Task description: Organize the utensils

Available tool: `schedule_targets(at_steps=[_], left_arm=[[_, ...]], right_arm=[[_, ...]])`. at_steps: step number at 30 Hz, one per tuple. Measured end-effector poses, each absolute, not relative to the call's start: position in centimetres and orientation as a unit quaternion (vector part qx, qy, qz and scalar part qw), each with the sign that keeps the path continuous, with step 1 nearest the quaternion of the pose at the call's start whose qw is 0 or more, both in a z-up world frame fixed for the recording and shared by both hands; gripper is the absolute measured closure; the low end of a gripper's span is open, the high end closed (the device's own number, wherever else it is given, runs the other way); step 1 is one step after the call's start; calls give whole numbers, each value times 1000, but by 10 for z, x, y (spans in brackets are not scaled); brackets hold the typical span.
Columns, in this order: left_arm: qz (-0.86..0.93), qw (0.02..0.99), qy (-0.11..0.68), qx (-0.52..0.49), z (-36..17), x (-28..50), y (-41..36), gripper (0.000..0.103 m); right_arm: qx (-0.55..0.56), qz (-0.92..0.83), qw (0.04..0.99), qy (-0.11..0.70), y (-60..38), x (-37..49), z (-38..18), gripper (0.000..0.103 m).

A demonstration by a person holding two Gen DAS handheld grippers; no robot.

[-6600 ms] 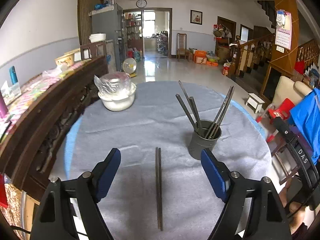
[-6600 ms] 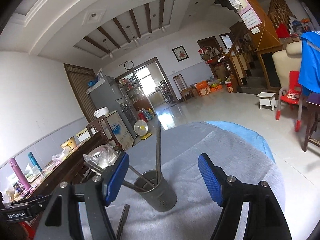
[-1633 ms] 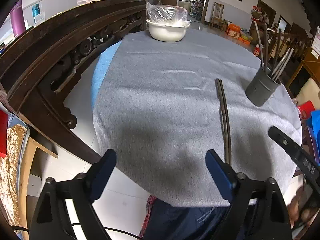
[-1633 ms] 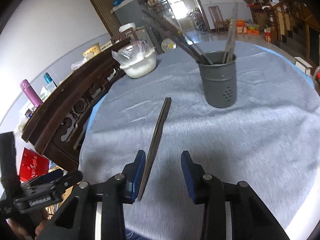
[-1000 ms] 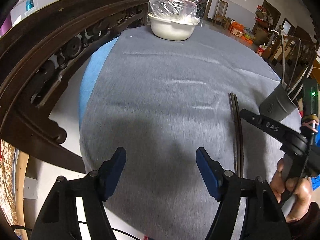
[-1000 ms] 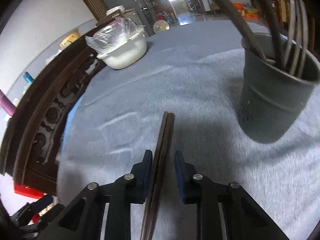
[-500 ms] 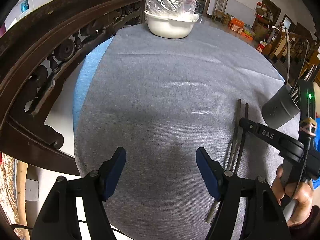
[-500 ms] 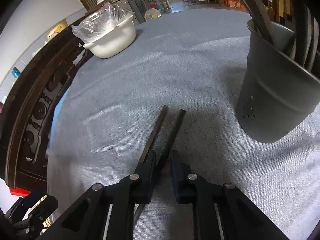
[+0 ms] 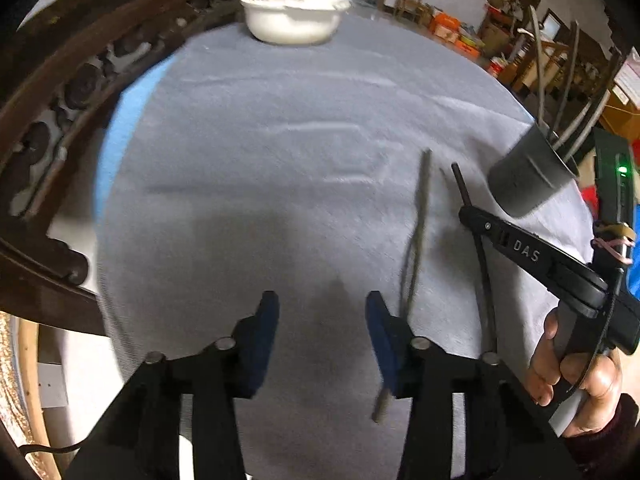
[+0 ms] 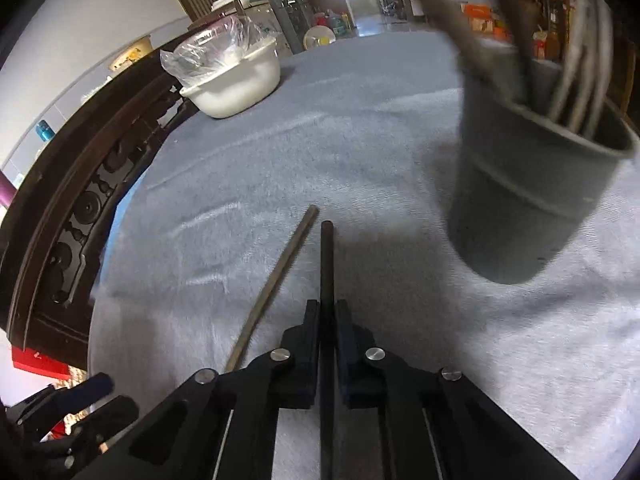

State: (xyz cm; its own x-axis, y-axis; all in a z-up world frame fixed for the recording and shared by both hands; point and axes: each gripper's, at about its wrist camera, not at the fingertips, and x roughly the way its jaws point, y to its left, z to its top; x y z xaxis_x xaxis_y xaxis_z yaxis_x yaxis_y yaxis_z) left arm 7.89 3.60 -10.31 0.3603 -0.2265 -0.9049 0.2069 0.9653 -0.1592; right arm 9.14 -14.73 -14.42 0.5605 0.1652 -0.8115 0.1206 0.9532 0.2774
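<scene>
1. The right gripper (image 10: 327, 316) pinches one dark slender chopstick (image 10: 327, 264) lengthwise, tip aimed toward the table's far edge.
2. The grey metal utensil holder (image 10: 532, 184) stands just right of that tip, near the grey-clothed round table's (image 10: 360, 140) right edge.
3. The left gripper (image 9: 322, 320) is closing on nothing; the second brownish chopstick (image 9: 418, 220) lies just right of it.

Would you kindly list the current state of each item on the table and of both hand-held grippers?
Right hand-held gripper: shut on the dark chopstick.
Dark chopstick: clamped between the pads.
Second chopstick: lying loose on the cloth.
Left hand-held gripper: jaws closing, nothing between them.
Grey holder: upright, several utensils inside.
White bowl: upright, holding a clear plastic bag.
</scene>
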Motion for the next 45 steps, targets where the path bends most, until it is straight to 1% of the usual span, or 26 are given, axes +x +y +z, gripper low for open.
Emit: schedule_targets(at_steps=[3,9,14,15,16,17,18,22,28,41,42,44,45], left_arm=[[-150,817,557,-4,-107,78,24,59],[-174,791,587,-11,-122,84,3,59],[-182,792,583,-9,-124,87,-7,60],[-182,791,583,-13,-124,88,-7,68],[-181,792,583,-14,-124,89,-8,82],[-183,789,586,-17,-126,89,-8,89],[-187,786,589,-24,-127,89,-8,93],[-200,780,593,-31,-128,82,-12,97],[-229,755,613,-53,-129,62,-19,97],[-250,734,631,-28,-124,25,-31,97],[-252,733,632,-28,-122,22,-30,96],[-253,731,633,-30,-116,22,-27,84],[-250,733,631,-31,-113,25,-25,70]], right_arm=[[157,16,865,476,-156,78,-145,95],[210,13,849,485,-189,49,-154,95],[247,7,839,484,-214,36,-156,95],[253,9,838,484,-217,36,-157,95],[259,10,835,484,-219,35,-157,95],[265,11,833,485,-220,35,-158,93],[265,10,833,486,-220,35,-158,93],[260,13,835,484,-219,35,-158,93],[258,18,840,477,-220,31,-159,92],[254,37,848,464,-222,27,-161,92],[257,40,847,463,-223,27,-161,92],[264,44,846,462,-225,26,-162,92],[268,45,845,462,-227,26,-162,92]])
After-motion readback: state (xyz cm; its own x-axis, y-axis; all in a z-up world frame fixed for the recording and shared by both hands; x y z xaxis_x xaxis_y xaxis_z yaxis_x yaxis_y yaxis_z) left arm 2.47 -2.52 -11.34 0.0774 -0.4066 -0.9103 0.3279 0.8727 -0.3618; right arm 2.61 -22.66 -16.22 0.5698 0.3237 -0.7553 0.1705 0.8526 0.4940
